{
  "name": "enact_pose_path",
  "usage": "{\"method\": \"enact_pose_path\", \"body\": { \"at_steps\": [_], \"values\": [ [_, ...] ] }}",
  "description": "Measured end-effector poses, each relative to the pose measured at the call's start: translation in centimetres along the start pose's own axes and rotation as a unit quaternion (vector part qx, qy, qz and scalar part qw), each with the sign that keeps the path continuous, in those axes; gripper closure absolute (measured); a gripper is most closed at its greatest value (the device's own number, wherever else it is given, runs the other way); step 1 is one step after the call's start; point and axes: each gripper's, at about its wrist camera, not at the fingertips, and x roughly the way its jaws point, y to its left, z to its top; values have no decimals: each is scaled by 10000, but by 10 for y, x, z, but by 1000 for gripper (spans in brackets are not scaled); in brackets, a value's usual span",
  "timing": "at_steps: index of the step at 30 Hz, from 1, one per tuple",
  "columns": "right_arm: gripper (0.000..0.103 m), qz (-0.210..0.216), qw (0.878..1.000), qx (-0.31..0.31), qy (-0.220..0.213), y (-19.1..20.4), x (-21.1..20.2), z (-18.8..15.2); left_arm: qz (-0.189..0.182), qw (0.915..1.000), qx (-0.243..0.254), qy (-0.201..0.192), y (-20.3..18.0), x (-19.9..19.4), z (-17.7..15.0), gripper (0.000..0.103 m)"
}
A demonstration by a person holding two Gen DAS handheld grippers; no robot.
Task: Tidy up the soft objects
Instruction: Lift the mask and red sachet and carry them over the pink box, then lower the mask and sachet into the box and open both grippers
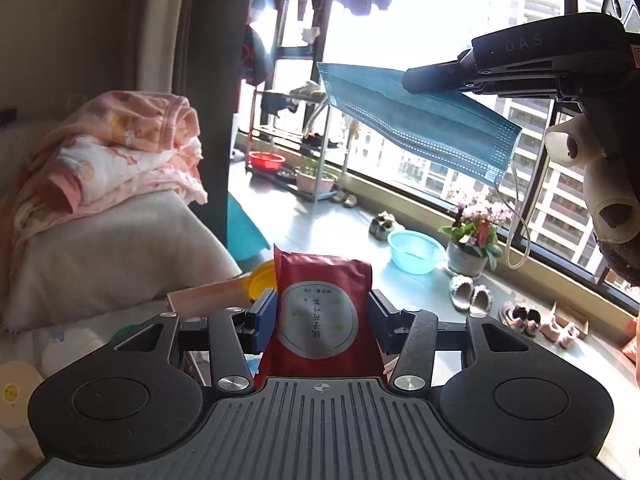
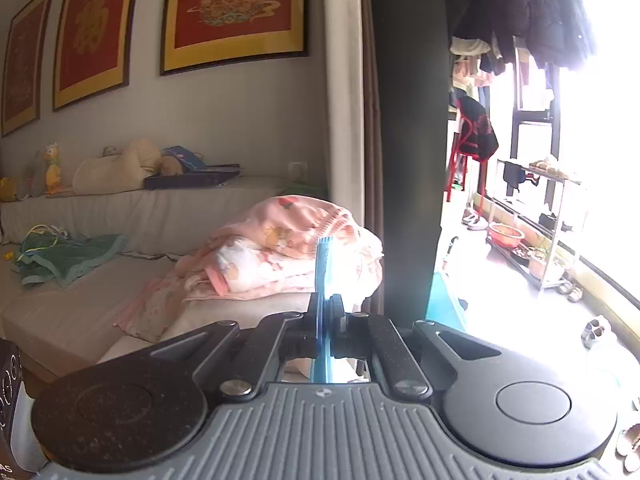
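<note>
A: Left wrist view: what did the left gripper [image 1: 322, 314] hold?

B: Its jaws were clamped on a red packet [image 1: 320, 316], upright between the blue pads, in the air above the sofa's edge.

A: And the right gripper [image 1: 416, 80]?

B: Closed tight on a blue face mask [image 1: 416, 120], held up before the window [image 1: 400, 32], ear loop dangling. Its own camera saw the mask [image 2: 323, 264] edge-on, with pink bedding [image 2: 280, 256] piled at the sofa's [image 2: 80, 312] right end.
</note>
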Motion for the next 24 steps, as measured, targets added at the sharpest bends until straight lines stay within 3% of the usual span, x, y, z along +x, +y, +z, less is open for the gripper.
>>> {"method": "enact_pose_path", "body": {
  "at_steps": [4,8,11,16,20,24],
  "values": [
    [100,-166,9995,227,129,-30,5,-18,-135,9995,25,290,-6,40,-8,49],
    [100,-60,9987,399,306,-44,18,-38,-94,9991,145,386,-7,67,-15,49],
    [100,130,9977,523,422,-46,32,-51,262,9989,258,297,0,79,-18,49],
    [100,737,9920,762,692,-46,62,-77,1040,9940,-80,330,27,94,-23,49],
    [100,1249,9789,1092,1193,-36,102,-105,780,9949,-14,644,34,109,-37,45],
    [100,1171,9713,1115,1744,-25,142,-137,632,9963,17,578,41,108,-39,40]
  ]
}}
